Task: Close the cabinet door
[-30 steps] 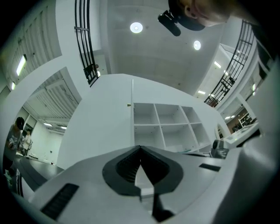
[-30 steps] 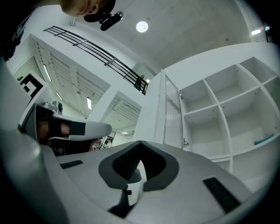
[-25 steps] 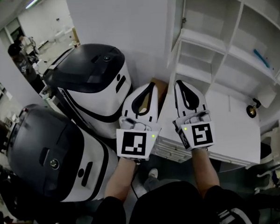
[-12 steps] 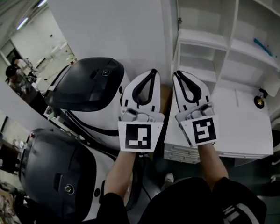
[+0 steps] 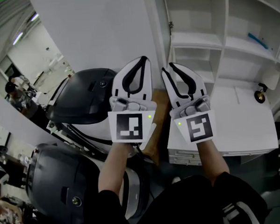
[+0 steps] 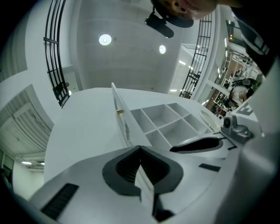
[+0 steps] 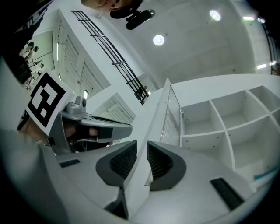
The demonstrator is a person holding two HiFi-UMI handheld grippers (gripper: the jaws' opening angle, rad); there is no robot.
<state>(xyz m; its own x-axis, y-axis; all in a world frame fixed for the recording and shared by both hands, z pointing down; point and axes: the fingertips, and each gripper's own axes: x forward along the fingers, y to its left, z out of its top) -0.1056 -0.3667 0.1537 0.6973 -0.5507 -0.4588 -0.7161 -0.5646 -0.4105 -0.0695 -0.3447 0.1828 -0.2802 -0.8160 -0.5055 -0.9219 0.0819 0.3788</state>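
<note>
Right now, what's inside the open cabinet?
Bare white compartments, except a slim blue item on a right shelf. The right gripper, jaws just opened and empty, hides part of the lowest left one.

Cabinet (image 5: 197,39): shelves running off the head view's top and right edges. Cabinet door (image 5: 158,38): upper end being cut by that same top edge. Teal item (image 5: 258,40) on a shelf — showing too small to identify, also being clipped at the right gripper view's edge. Distant person (image 5: 12,88) — appearing too small to make out.
</note>
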